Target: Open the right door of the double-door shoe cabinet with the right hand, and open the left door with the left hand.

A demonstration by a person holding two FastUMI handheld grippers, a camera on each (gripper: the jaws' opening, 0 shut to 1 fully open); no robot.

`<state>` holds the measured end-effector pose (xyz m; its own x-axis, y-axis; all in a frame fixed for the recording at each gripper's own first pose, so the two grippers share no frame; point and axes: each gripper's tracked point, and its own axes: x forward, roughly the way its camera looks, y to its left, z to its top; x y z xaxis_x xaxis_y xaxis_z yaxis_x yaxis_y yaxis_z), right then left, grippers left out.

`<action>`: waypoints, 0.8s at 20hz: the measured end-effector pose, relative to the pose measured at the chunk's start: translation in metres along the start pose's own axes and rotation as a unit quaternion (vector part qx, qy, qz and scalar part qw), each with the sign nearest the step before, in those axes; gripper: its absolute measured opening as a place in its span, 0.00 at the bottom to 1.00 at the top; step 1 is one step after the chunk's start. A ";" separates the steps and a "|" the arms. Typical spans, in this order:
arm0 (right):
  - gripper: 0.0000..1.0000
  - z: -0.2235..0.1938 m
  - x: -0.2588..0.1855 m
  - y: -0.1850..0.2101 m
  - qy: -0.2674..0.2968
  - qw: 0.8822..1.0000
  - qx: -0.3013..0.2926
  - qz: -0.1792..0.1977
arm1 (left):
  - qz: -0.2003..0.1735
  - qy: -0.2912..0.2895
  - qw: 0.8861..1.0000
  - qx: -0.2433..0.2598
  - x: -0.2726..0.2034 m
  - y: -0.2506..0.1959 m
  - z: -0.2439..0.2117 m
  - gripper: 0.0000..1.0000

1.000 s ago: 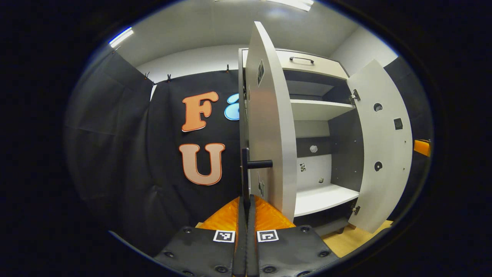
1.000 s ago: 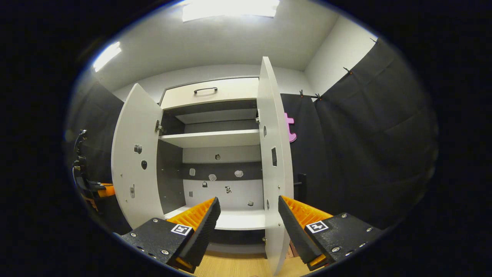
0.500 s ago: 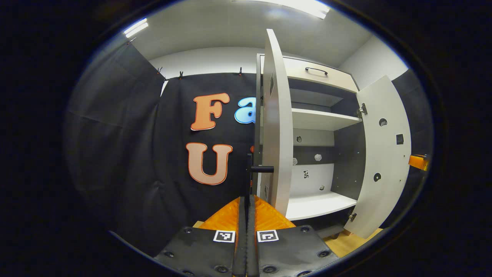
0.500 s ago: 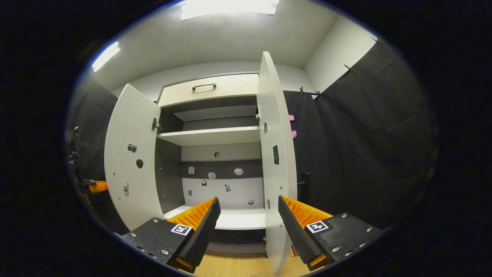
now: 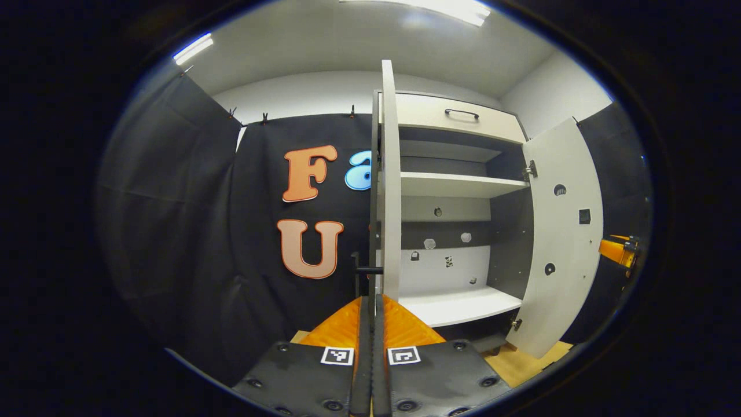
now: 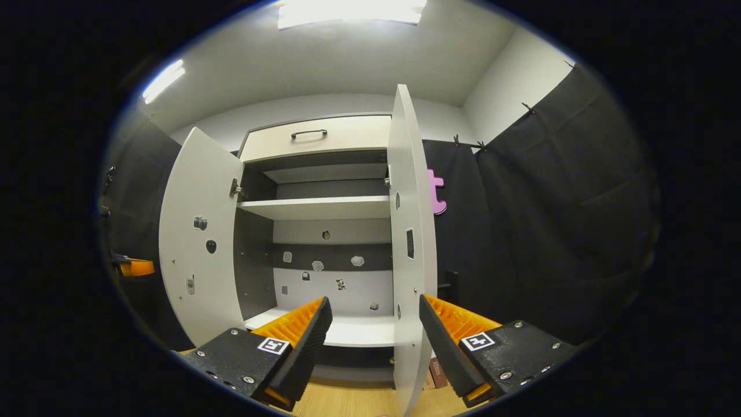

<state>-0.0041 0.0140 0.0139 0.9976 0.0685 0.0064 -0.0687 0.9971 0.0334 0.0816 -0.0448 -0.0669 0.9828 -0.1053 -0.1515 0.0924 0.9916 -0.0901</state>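
recording booth: black cloth walls [image 5: 173,220] clipped up, white shoe cabinet [image 6: 324,202], wood floor [image 6: 347,399], ceiling strip lights [image 6: 347,11].

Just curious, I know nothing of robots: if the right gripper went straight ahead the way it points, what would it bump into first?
Probably the right door, whose edge stands between the open fingers; depth is unclear.

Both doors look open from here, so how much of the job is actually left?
Done: the right door and the left door both stand swung out, shelves exposed. In hand: nothing; the right gripper is open beside the right door's edge, the left gripper shut, apart from the handle. Left: nothing visible.
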 end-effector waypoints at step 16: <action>0.92 0.000 -0.005 0.002 -0.006 1.000 -0.010 0.005 | 0.049 -0.007 0.999 0.013 -0.024 0.021 0.021 0.94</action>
<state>-0.0089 0.0153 0.0143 0.9968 0.0779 0.0178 -0.0781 0.9969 0.0127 0.0636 -0.0198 -0.0445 0.9894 -0.0078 -0.1451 0.0005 0.9987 -0.0502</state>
